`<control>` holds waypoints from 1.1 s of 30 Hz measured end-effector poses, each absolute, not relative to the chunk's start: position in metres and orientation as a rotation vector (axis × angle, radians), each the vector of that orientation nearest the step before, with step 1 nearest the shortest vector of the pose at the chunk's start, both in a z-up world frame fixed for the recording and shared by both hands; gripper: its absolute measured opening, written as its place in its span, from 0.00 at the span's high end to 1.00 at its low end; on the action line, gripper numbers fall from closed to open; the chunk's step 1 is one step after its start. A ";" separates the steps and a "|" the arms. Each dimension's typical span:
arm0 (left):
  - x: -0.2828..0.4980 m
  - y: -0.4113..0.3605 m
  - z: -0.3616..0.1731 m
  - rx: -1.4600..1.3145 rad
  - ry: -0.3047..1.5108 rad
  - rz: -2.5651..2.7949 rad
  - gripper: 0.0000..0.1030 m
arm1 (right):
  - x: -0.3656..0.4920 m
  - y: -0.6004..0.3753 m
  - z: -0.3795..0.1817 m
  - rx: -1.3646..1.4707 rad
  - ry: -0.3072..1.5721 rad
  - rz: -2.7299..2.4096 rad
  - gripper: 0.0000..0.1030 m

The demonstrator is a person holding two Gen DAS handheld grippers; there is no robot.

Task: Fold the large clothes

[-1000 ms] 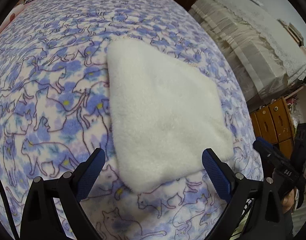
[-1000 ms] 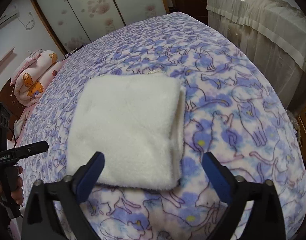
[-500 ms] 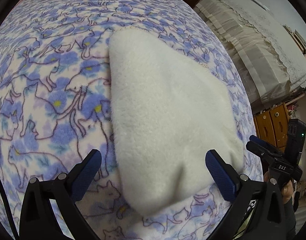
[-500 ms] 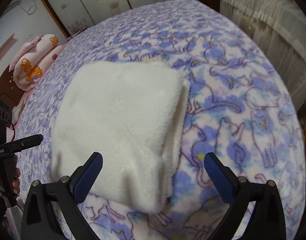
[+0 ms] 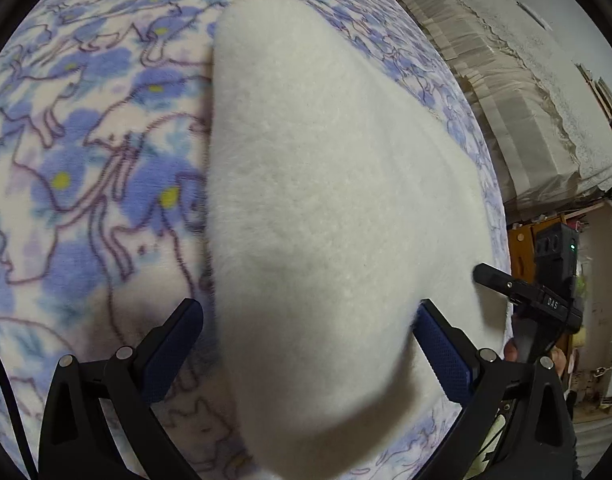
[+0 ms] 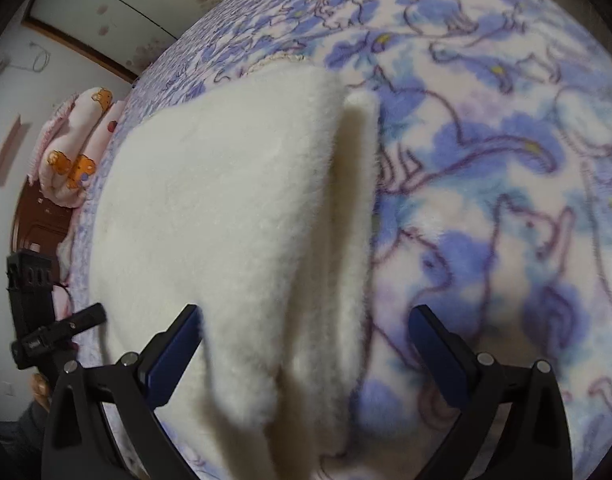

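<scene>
**Both grippers poised over the near corners of the folded fleece**

The left gripper (image 5: 308,334) has its blue-padded fingers (image 5: 173,344) spread wide, having just been opening, and they straddle the near left corner of the thick white fleece garment (image 5: 330,184), folded into a rectangle; neither pad presses on the cloth. The right gripper (image 6: 306,338) is likewise released, its pads (image 6: 438,354) standing apart around the near right corner, where the stacked layers of the same garment (image 6: 225,208) show as an open edge. The garment lies flat in the middle of the bed, on a purple-and-blue cat-print fleece blanket (image 5: 85,160). To the far left sits a rolled pink bear-print quilt (image 6: 75,148); to the right stands a cream lace-covered cabinet (image 5: 518,92).

The step in hand appears to be reaching for the near edge for one more fold. Next, each pair of fingers should sink over all layers, clench, then lift together and carry the edge to the far side.
</scene>
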State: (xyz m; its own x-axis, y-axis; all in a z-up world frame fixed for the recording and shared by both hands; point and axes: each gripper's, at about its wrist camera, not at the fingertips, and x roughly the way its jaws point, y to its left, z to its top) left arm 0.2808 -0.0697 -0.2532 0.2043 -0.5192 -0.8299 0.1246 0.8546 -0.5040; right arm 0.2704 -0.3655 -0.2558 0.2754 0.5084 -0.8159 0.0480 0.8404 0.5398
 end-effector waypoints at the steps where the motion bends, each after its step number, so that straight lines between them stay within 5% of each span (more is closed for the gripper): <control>1: 0.282 -0.072 -0.256 -0.364 1.297 -0.468 0.00 | 0.274 -0.365 -0.259 0.539 1.263 0.354 0.01; 25: 0.296 -0.099 -0.304 -0.521 1.428 -0.523 0.00 | 0.292 -0.333 -0.282 0.573 1.216 0.419 0.00; 31: 0.280 -0.114 -0.283 -0.385 1.311 -0.438 0.15 | 0.280 -0.326 -0.269 0.551 1.150 0.364 0.22; 33: 0.274 -0.116 -0.274 -0.350 1.275 -0.415 0.26 | 0.277 -0.320 -0.261 0.548 1.146 0.346 0.39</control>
